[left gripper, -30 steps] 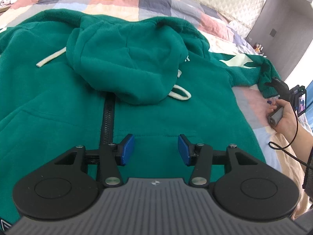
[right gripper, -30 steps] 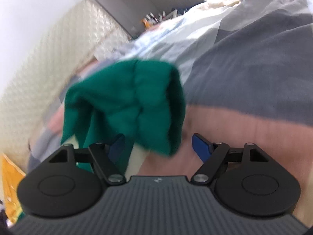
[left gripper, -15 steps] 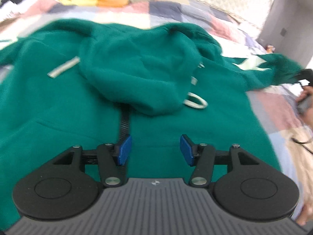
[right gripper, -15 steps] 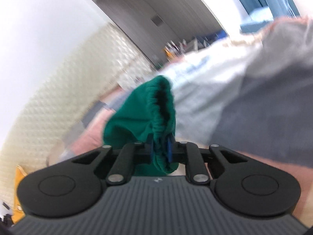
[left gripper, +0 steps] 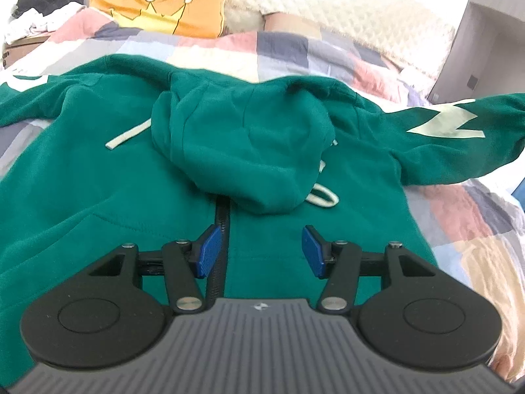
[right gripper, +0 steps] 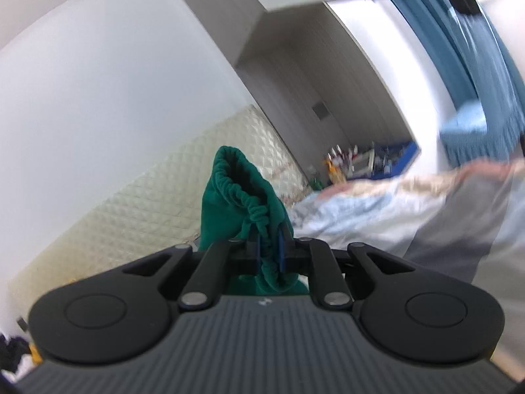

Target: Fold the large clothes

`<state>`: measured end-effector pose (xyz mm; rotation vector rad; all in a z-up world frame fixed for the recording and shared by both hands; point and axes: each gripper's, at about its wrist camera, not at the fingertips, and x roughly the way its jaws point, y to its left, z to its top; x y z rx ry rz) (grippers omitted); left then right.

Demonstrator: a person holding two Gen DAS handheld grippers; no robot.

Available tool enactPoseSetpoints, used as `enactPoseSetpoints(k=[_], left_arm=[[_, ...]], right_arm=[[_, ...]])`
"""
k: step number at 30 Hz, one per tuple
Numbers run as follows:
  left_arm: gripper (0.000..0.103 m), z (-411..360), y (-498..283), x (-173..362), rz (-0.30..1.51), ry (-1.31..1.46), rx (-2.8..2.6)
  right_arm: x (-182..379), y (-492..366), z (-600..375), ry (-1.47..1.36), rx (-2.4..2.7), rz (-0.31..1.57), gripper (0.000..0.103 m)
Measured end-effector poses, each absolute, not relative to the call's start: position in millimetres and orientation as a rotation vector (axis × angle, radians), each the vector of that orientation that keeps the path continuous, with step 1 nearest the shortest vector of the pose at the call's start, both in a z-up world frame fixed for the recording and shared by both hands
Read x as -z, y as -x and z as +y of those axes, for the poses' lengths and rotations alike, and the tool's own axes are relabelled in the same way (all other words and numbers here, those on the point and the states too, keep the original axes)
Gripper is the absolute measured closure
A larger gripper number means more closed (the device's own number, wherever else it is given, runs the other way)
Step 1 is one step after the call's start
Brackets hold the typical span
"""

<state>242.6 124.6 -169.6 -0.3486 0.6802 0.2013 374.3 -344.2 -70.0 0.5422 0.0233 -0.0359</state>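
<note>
Patchwork-quilted bed point(left gripper: 452, 216), cream padded headboard point(left gripper: 344, 3), blue curtains point(right gripper: 459, 75)

We see an orange crown cushion point(left gripper: 167, 10) on the patchwork bedspread point(left gripper: 288, 49) against a quilted headboard point(left gripper: 354, 10). Blue curtains point(right gripper: 466, 65) hang beyond the bed.

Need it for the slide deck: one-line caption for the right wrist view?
Right gripper clamps the green hoodie's sleeve cuff, lifted above the patchwork bedspread.

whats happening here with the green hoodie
A person is folding a green hoodie spread on a patchwork bed cover. The right tool is shut on the sleeve cuff, held up off the bed. The left tool hangs open above the zipper, gripping nothing.
</note>
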Motion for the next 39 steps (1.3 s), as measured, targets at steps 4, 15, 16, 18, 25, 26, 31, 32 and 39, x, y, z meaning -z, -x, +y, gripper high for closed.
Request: enactPoseSetpoints(k=[4, 15, 16, 18, 25, 26, 31, 32, 39], left_arm=[[0.043, 123, -235, 165, 0.662, 0.357, -0.193], [0.043, 130, -234, 164, 0.657, 0.398, -0.203], [0.043, 130, -236, 165, 0.666, 0.399, -0.192], [0.043, 131, -242, 167, 0.677, 0.394, -0.174], [0.043, 144, -272, 193, 0.732, 0.391, -0.237], [0.043, 148, -275, 199, 0.752, 0.411, -0.239], [0.043, 152, -286, 207, 0.77, 0.419, -0.268], [0.043, 151, -287, 206, 0.77, 0.416, -0.271], [0.043, 145, -281, 202, 0.763, 0.425, -0.273]], right_arm=[[40, -373, -369, -0.543, 0.091, 0.042, 0.09], [93, -488, -433, -0.64, 0.29, 0.37, 0.091], [105, -498, -435, -0.627, 0.281, 0.391, 0.091], [130, -515, -438, -0.619, 0.315, 0.455, 0.091], [211, -550, -490, -0.762, 0.419, 0.573, 0.091], [222, -552, -495, -0.77, 0.424, 0.576, 0.091], [238, -544, -498, -0.728, 0.406, 0.517, 0.094], [239, -543, -501, -0.729, 0.402, 0.511, 0.094], [231, -529, -517, -0.821, 0.322, 0.512, 0.09]])
